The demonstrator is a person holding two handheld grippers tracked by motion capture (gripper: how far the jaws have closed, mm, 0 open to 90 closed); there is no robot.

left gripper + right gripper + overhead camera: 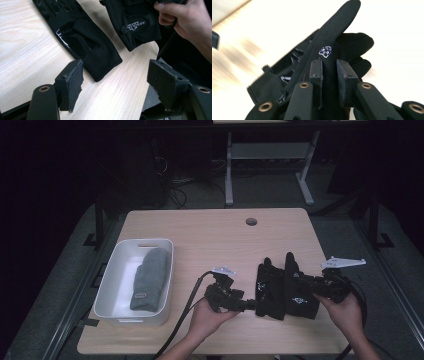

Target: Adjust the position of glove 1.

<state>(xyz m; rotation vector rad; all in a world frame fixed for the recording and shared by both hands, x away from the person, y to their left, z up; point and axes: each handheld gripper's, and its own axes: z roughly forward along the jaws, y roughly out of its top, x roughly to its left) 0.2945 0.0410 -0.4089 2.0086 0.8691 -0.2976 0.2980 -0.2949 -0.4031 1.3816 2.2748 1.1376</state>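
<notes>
Two black gloves lie side by side at the table's front right. In the high view the left glove point(270, 290) lies flat and the right glove point(302, 297) is lifted at one side. My right gripper point(311, 289) is shut on the right glove point(337, 37), its pads pinching the fabric just below a small white logo. The other glove point(284, 72) lies underneath. My left gripper point(246, 305) is open, with its jaws wide apart. It hangs just short of the left glove's cuff point(100, 60) and its pads point(75, 82) touch nothing. The logo glove point(136, 25) lies beyond.
A white bin point(114, 270) at the table's left holds a grey mitten point(149, 279). A round cable hole point(251, 221) sits near the far edge. The person's right hand point(185, 22) is close to the gloves. Cables trail off the front edge.
</notes>
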